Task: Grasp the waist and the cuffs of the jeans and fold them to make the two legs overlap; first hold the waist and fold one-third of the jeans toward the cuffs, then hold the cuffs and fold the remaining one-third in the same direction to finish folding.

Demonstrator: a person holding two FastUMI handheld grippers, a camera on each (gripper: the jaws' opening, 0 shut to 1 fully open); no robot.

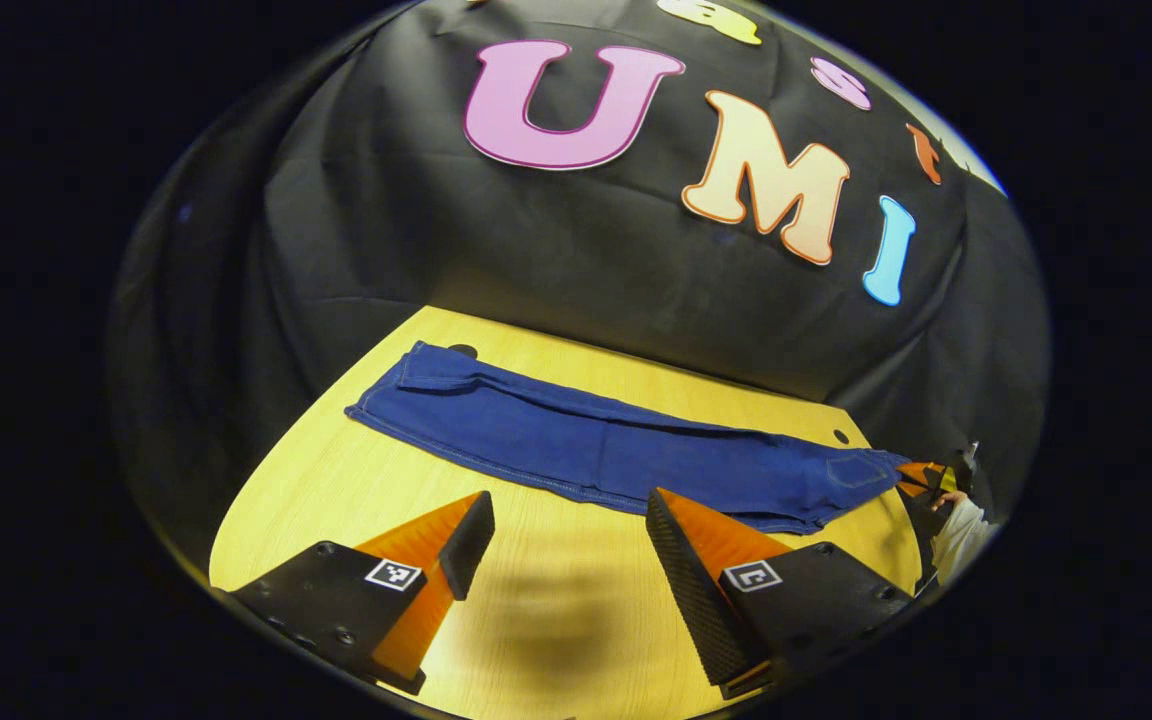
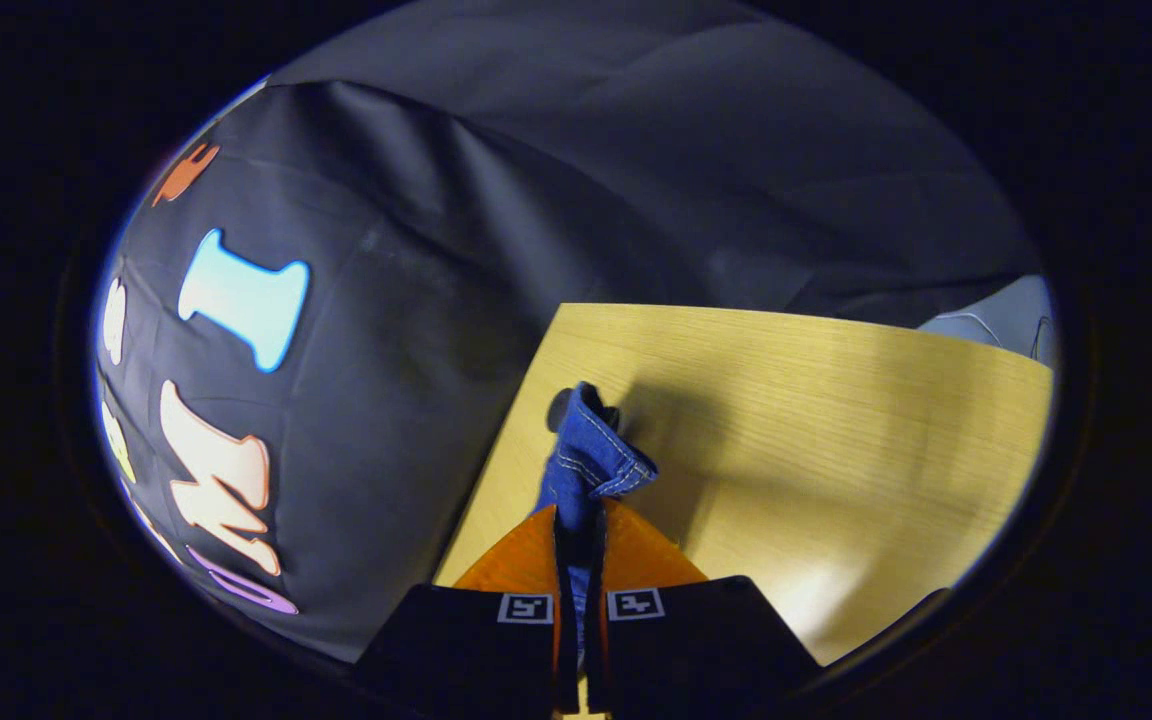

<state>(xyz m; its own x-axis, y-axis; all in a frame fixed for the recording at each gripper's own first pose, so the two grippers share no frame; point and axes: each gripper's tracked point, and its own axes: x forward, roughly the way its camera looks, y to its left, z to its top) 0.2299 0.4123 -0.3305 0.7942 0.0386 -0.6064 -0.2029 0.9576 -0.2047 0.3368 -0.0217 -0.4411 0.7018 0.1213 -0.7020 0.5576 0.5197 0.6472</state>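
Observation:
Blue jeans [image 1: 596, 445] lie stretched flat across the yellow wooden table [image 1: 336, 490], legs overlapped, cuffs at the far left and the pocketed waist at the right. My left gripper [image 1: 569, 505] hovers open above the table's near side, just short of the jeans' middle, with nothing between its fingers. My right gripper [image 1: 921, 475] is at the waist end, held by a hand in a light sleeve [image 1: 958, 530]. In the right gripper view my right gripper [image 2: 579, 510] is shut on a bunched fold of the denim waist [image 2: 591, 455], lifted a little off the table [image 2: 836, 420].
Black cloth walls close in behind the table and on both sides. Small dark holes sit in the tabletop near the cuffs [image 1: 463, 351] and near the waist [image 1: 841, 437]. The table's edge runs just left of the held waist in the right gripper view.

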